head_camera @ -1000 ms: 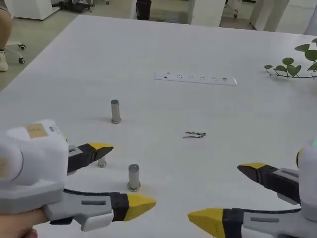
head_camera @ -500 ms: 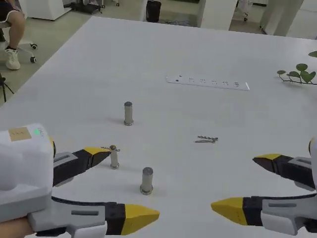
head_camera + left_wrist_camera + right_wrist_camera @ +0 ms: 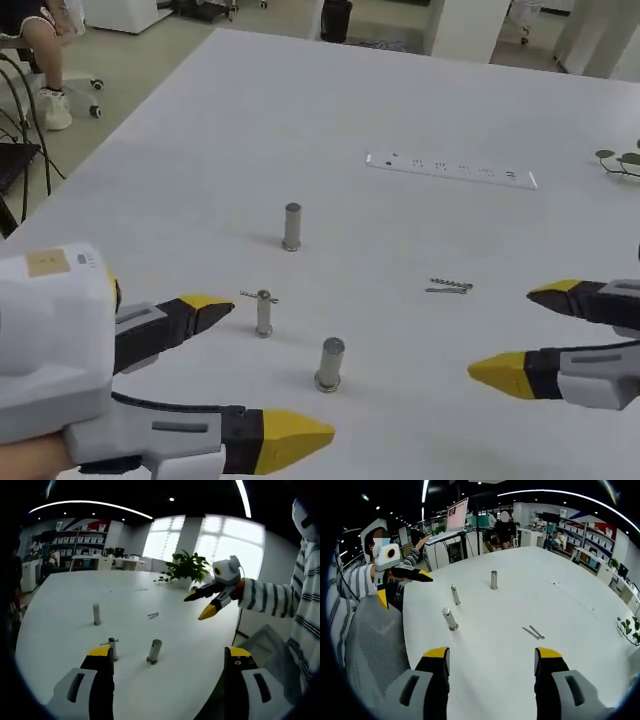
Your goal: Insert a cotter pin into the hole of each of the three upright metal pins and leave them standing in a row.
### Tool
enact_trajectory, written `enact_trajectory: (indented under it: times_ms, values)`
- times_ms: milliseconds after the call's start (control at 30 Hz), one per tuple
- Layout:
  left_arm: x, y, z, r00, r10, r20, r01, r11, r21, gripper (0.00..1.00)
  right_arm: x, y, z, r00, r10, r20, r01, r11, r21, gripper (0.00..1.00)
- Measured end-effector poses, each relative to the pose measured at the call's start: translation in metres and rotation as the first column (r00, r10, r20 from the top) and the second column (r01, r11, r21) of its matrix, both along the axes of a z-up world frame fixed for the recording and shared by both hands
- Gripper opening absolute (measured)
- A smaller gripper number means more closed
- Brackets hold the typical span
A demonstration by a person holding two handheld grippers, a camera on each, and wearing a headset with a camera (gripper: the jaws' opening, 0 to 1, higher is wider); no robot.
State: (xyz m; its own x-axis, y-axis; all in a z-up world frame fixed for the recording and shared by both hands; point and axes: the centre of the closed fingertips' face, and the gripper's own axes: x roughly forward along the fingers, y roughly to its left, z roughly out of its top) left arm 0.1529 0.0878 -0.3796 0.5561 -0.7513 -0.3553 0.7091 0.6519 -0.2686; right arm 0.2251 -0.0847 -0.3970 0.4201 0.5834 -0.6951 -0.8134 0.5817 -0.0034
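Note:
Three upright metal pins stand on the white table: a far one (image 3: 291, 226), a middle one (image 3: 263, 312) with a cotter pin through its top, and a near one (image 3: 330, 363). Two loose cotter pins (image 3: 449, 287) lie to their right. My left gripper (image 3: 265, 370) is open at the lower left, its upper jaw tip just left of the middle pin and apart from it. My right gripper (image 3: 515, 330) is open at the right, near the loose cotter pins. In the left gripper view, the middle pin (image 3: 113, 648) and near pin (image 3: 154, 651) stand between the open jaws. The right gripper view shows the loose cotter pins (image 3: 533, 632) ahead.
A white power strip (image 3: 450, 169) lies farther back on the table. A plant (image 3: 622, 160) sits at the far right edge. A seated person (image 3: 45, 40) and cables are off the table's far left. The table's left edge runs diagonally.
The view has shifted. My left gripper's upper jaw has drawn back from the middle pin, which now stands uncovered with its cotter pin. My right gripper has moved farther out, level with the loose cotter pins.

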Motion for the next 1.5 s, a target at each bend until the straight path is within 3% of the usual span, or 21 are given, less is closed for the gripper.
enact_trajectory:
  times_ms: [300,633,1133,1200,1500]
  values:
    - [-0.004,0.012,-0.007,0.999,0.029,-0.018,-0.029,1.0,0.001,0.9,0.019,-0.001,-0.012,0.998,0.067,-0.02,-0.068,0.994,-0.084,0.58]
    - [-0.006,0.016,-0.01,0.999,0.043,-0.027,-0.043,0.999,0.001,0.9,0.046,-0.009,-0.026,0.99,0.139,-0.029,-0.142,0.967,-0.211,0.49]
    - [-0.01,0.019,-0.016,0.997,0.055,-0.053,-0.055,0.998,0.001,0.9,0.086,-0.001,-0.055,0.985,0.165,-0.042,-0.17,0.956,-0.238,0.18]
    - [-0.01,0.019,-0.017,0.997,0.056,-0.056,-0.055,0.998,0.002,0.9,0.089,0.001,-0.06,0.984,0.173,-0.048,-0.18,0.953,-0.246,0.13]
    - [-0.013,0.017,-0.021,0.997,0.035,-0.075,-0.034,0.999,0.017,0.9,0.101,0.002,-0.082,0.973,0.218,-0.074,-0.23,0.916,-0.327,0.12]
